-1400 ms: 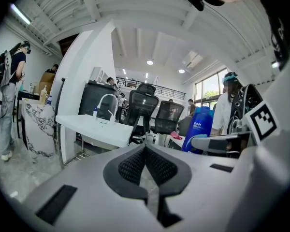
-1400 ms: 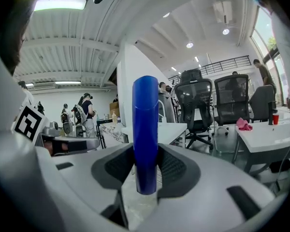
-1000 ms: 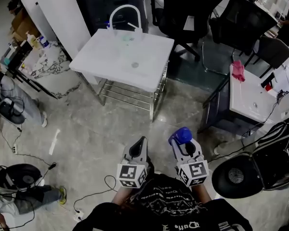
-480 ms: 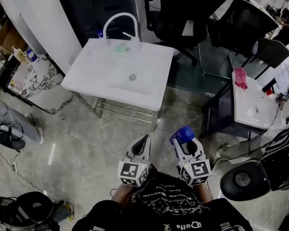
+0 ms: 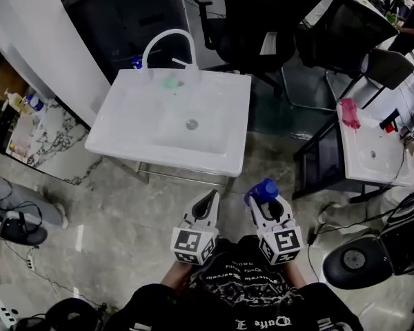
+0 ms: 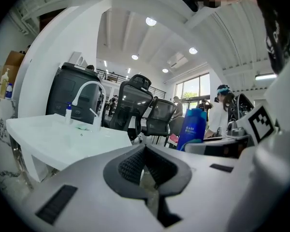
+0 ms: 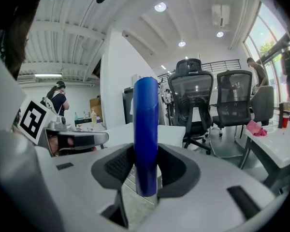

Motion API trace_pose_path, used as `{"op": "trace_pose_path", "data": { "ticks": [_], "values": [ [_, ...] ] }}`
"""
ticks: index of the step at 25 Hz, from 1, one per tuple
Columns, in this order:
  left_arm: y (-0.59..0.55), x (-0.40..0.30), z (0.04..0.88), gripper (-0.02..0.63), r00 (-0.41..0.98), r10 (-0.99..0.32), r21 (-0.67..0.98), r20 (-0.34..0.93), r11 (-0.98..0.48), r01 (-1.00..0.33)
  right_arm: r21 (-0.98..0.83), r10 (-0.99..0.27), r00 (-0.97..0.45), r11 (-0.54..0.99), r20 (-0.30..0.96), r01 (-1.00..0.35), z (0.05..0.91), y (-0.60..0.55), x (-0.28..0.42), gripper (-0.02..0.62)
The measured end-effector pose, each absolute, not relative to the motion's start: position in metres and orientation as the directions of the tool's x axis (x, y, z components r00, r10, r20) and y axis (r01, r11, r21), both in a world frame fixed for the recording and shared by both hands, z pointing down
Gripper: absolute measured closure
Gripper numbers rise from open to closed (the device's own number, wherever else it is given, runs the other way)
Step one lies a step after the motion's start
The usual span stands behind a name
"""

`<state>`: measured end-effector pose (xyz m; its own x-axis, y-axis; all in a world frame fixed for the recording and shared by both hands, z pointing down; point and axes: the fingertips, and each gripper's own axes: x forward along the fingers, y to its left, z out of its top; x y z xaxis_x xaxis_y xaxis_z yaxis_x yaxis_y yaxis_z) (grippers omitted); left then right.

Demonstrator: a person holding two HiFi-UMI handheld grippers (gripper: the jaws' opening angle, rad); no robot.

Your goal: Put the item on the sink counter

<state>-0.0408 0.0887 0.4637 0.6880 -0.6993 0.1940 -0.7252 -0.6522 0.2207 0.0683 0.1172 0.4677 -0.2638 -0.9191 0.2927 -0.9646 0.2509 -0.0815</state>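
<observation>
Both short of sink [image 5: 167, 160] front edge | right claw [image 5: 265, 204] grasping blue bottle [image 5: 262, 190] | left claw [image 5: 208, 200] clenched

Smooth glossy blue plastic for the bottle [image 5: 262, 191], glossy white for the sink [image 5: 124, 138] and the tap [image 5: 167, 41] at its back, polished veined stone for the floor [image 5: 124, 226] around it.

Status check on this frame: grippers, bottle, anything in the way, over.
Left gripper shut, empty. Right gripper shut on blue bottle, upright. Sink counter ahead, not yet reached. Nothing seen in the way.
</observation>
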Motion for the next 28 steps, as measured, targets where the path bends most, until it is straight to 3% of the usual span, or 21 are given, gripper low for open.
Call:
{"op": "trace_pose_path", "data": {
  "ticks": [11, 28],
  "values": [
    [0.035, -0.043, 0.470, 0.600, 0.643, -0.739, 0.227, 0.204, -0.603, -0.765, -0.074, -0.919, -0.269, 0.259, 0.289, -0.963, 0.472, 0.062, 0.079, 0.446],
    [-0.110, 0.003, 0.478, 0.600, 0.463, -0.845, 0.224, 0.268, -0.413, -0.883, -0.109, -0.823, -0.467, 0.458, 0.322, -0.882, 0.482, -0.111, 0.129, 0.446]
  ]
}}
